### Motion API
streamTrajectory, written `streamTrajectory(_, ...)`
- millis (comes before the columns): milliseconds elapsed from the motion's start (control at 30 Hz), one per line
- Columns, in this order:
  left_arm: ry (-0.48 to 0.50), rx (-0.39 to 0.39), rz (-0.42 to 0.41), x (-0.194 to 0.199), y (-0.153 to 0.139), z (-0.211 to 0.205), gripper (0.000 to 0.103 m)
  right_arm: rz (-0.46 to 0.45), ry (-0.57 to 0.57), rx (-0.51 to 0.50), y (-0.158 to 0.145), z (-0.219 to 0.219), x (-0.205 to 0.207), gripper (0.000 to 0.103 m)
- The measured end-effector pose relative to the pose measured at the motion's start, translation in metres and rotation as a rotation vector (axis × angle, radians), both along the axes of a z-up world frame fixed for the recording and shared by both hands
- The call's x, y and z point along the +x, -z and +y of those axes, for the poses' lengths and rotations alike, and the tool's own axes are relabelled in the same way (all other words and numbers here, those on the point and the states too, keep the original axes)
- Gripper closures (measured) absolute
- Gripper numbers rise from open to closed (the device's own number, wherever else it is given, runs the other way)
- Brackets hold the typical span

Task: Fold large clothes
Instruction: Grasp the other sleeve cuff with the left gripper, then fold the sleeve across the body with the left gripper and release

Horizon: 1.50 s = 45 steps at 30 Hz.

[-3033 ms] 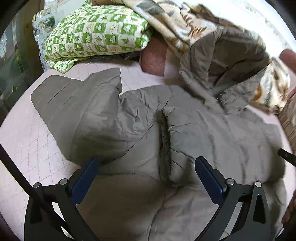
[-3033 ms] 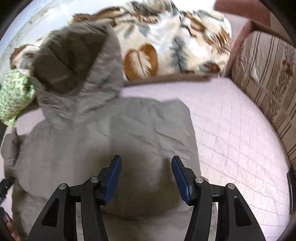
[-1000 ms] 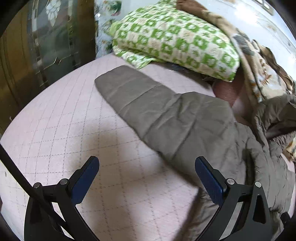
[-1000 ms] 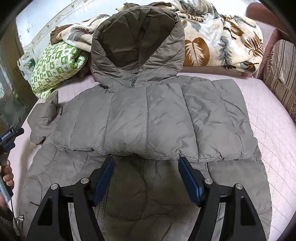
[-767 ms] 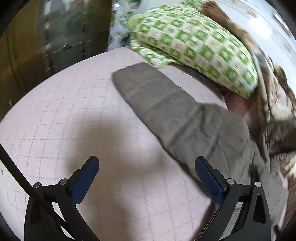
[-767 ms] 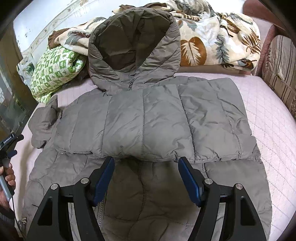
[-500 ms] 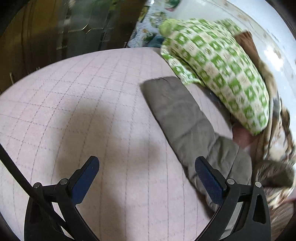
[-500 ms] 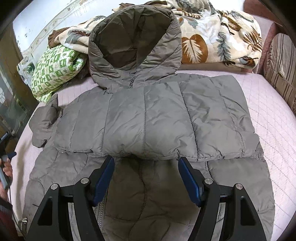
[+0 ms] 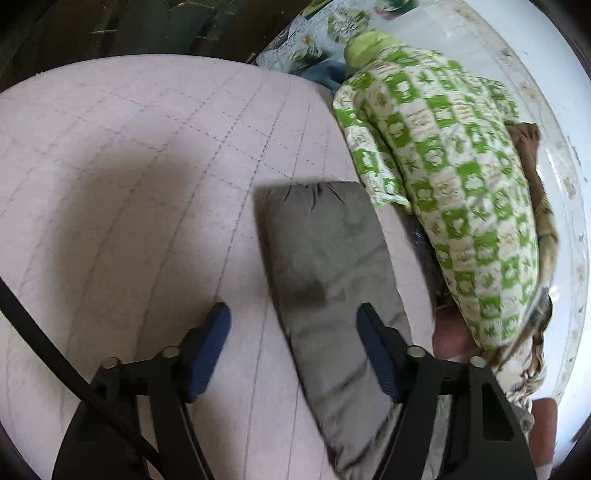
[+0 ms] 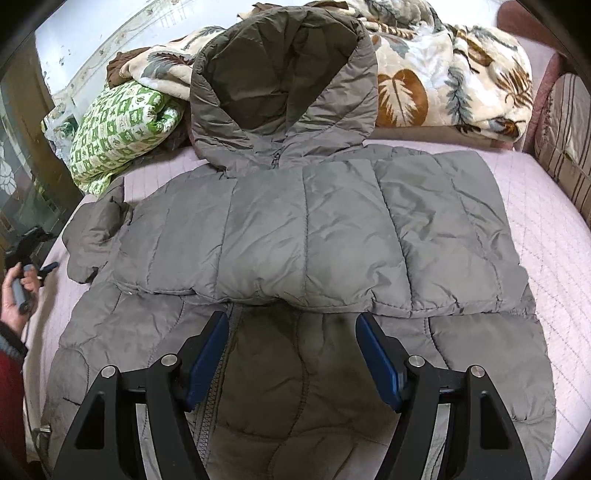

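A grey padded hooded jacket [image 10: 314, 229] lies spread on the pink quilted bed, with its hood [image 10: 280, 74] propped against the bedding behind and one sleeve folded across the chest. Its other sleeve [image 9: 325, 258] stretches out flat, the cuff pointing away from me. My left gripper [image 9: 293, 332] hangs over this sleeve with its jaws closing. The sleeve lies between them, and the pads do not press on it. My right gripper [image 10: 291, 350] stands open just above the jacket's lower front with nothing gripped. A hand [image 10: 14, 295] at the bed's left edge holds the left gripper.
A green-and-white checked quilt [image 9: 461, 184] lies beside the sleeve's cuff. A leaf-patterned blanket [image 10: 443, 74] is heaped behind the hood. A striped cushion [image 10: 565, 140] stands at the far right. A dark glass-fronted cabinet [image 9: 110, 29] borders the bed's left side. Pink sheet [image 9: 129, 184] shows left of the sleeve.
My left gripper has swung along the sleeve toward its cuff, come lower over it, and its jaws have narrowed. The right gripper has kept still.
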<state>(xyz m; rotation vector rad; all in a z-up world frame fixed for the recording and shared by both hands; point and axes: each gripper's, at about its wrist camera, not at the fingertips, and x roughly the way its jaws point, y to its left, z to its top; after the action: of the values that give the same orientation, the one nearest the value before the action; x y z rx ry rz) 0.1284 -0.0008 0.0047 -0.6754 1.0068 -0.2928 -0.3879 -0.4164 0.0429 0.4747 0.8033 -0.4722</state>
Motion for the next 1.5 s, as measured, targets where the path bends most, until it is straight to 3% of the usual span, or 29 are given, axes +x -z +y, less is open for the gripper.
streamTrajectory(200, 0.035, 0.116, -0.05, 0.04, -0.001, -0.029, 0.037, 0.007, -0.002, 0.026, 0.007, -0.001, 0.005, 0.027)
streamTrajectory(267, 0.027, 0.214, -0.076, 0.043, -0.002, -0.04, 0.058, 0.013, -0.006, 0.031, 0.01, 0.0, 0.007, 0.027)
streamTrajectory(300, 0.015, 0.264, -0.081, 0.044, -0.002, -0.045, 0.08, 0.016, -0.007, 0.027, 0.01, 0.0, 0.009, 0.027)
streamTrajectory(400, -0.009, 0.222, -0.09, 0.039, -0.005, -0.039, 0.09, 0.016, -0.001, 0.02, 0.01, 0.0, 0.009, 0.027)
streamTrajectory(633, 0.02, 0.186, -0.206, 0.001, -0.068, -0.033, 0.091, -0.034, 0.044, 0.002, -0.003, -0.008, -0.003, 0.027)
streamTrajectory(833, 0.098, 0.193, -0.345, -0.054, -0.158, -0.052, 0.091, -0.106, 0.078, 0.003, -0.021, -0.013, -0.021, 0.027)
streamTrajectory(1133, 0.252, 0.233, -0.58, -0.186, -0.296, -0.128, 0.091, -0.22, 0.147, 0.033, -0.042, -0.032, -0.06, 0.027)
streamTrajectory(1300, 0.362, 0.224, -0.649, -0.254, -0.33, -0.181, 0.091, -0.27, 0.195, 0.051, -0.051, -0.05, -0.087, 0.027)
streamTrajectory(1500, 0.539, 0.221, -0.649, -0.325, -0.315, -0.262, 0.091, -0.322, 0.249, 0.072, -0.06, -0.072, -0.125, 0.027)
